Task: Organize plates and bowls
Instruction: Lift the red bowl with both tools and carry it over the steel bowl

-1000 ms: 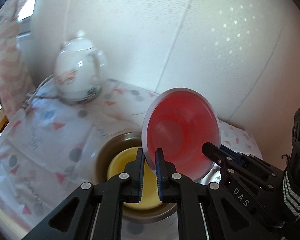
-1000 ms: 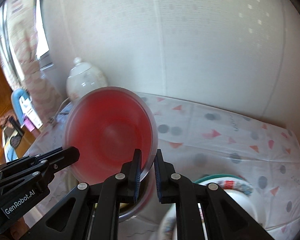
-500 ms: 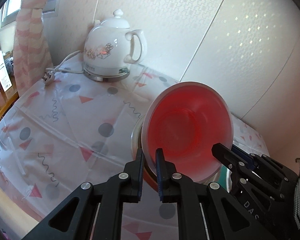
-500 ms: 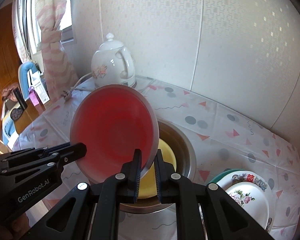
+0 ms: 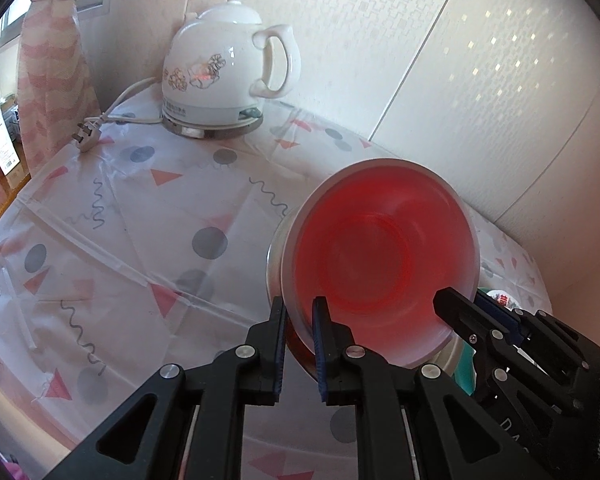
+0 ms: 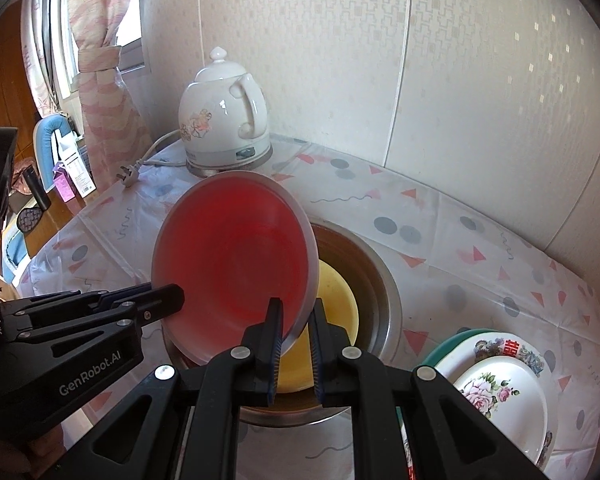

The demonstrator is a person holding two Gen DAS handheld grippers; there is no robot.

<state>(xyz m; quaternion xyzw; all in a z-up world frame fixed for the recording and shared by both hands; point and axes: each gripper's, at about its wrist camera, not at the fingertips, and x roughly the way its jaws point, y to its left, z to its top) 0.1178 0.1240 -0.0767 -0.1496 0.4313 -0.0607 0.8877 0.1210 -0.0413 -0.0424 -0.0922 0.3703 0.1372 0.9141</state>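
Pale embossed wall panels (image 6: 480, 80) behind, flecked with small bright patches of light. Worktop (image 5: 112, 216) draped in white plastic cloth printed with grey dots, pink triangles and squiggles. Window (image 6: 52, 32) at left, daylight through it, pink-striped curtain (image 6: 100, 80) knotted beside. Blue chair back (image 6: 48, 132) and wooden furniture beyond.

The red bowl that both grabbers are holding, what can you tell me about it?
The red bowl looks like translucent plastic, deep red inside with a paler whitish rim, and empty. It is round, with a faint ring at its base. It is tilted steeply, its opening facing the cameras, above a metal basin that holds a yellow bowl. The left gripper and right gripper each pinch its lower rim, on opposite sides.
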